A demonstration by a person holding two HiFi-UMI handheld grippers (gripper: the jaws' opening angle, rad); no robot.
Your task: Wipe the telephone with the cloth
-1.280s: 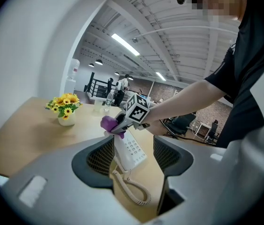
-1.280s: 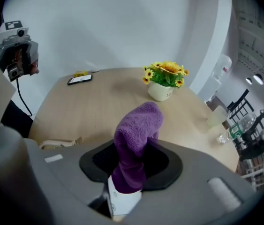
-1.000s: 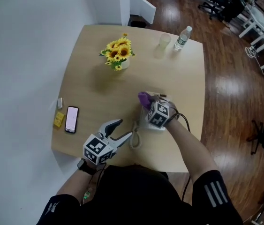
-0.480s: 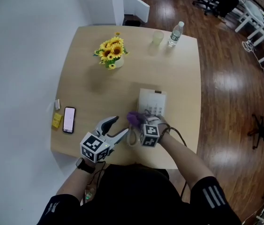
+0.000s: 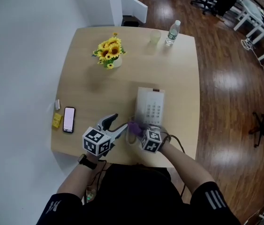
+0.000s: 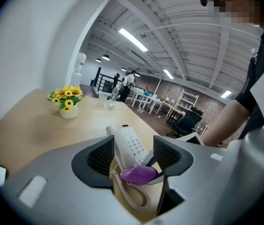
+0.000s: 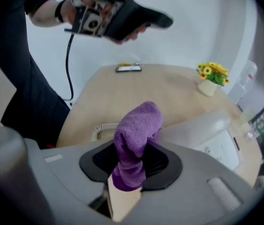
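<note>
A wooden floor (image 5: 225, 93) lies around a pale wooden table (image 5: 89, 88) whose left side stands by a white wall (image 5: 19, 55). On the table's near right part lies a white telephone (image 5: 150, 108), keypad up, its long side running away from the person. A coiled cord (image 5: 131, 139) curls on the table off its near left corner.

The left gripper (image 5: 116, 124) is over the table's near edge, just left of the telephone's near end. Its jaws stand wide apart and grip nothing; the telephone, the cord and the cloth show through the gap between them. The right gripper (image 5: 140, 131) is just beside it, at the telephone's near end, with the two marker cubes close together. Its jaws are closed on a purple cloth (image 7: 136, 135), which stands up out of them in a bunched fold. The cloth sits at the near end of the telephone, against the handset edge as far as the right gripper view shows.

At the far left of the table stands a small white pot of sunflowers (image 5: 108, 51). At the far right edge are a water bottle (image 5: 171, 32) and, just left of it, a clear cup (image 5: 154, 36). Near the left edge lies a mobile phone (image 5: 69, 119), screen up, with a small yellow packet (image 5: 57, 120) just beside it
</note>
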